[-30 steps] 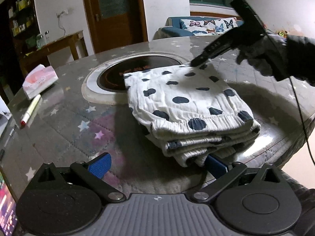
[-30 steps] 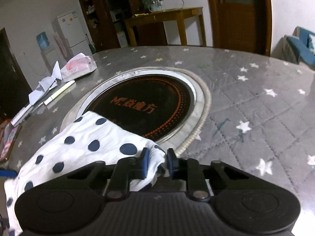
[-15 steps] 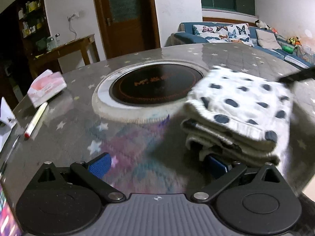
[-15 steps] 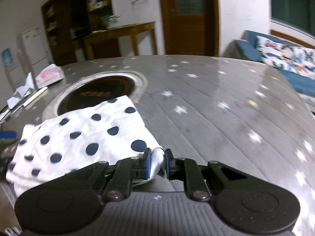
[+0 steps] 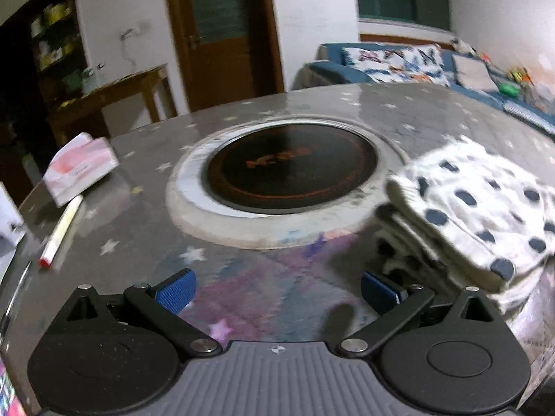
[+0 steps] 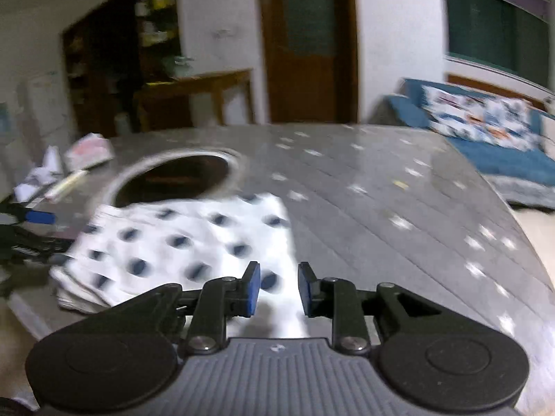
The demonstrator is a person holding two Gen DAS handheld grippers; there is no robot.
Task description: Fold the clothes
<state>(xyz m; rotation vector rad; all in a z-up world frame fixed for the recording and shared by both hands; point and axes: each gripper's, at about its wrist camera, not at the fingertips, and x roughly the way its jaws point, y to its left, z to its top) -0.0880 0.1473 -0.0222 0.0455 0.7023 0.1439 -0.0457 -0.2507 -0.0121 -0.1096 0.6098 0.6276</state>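
A folded white garment with dark blue dots (image 5: 478,215) lies in a stack on the grey star-patterned table, at the right in the left wrist view. It also shows in the right wrist view (image 6: 187,239), left of centre and blurred. My left gripper (image 5: 277,291) is wide open and empty, its right finger just beside the stack's near edge. My right gripper (image 6: 275,287) is partly open and empty, just above the garment's near right corner. The left gripper's blue fingertip (image 6: 40,216) shows at the far left of the right wrist view.
A round black hotplate (image 5: 289,170) is set into the table (image 6: 381,201) beyond the garment. A pink tissue pack (image 5: 81,170) and a marker pen (image 5: 62,228) lie at the left. A blue sofa (image 6: 485,138) and a wooden side table (image 5: 114,104) stand beyond the table.
My right gripper has opened and let go of the garment's corner after dragging the stack to the right. The left gripper stays open as the stack slides off to its right.
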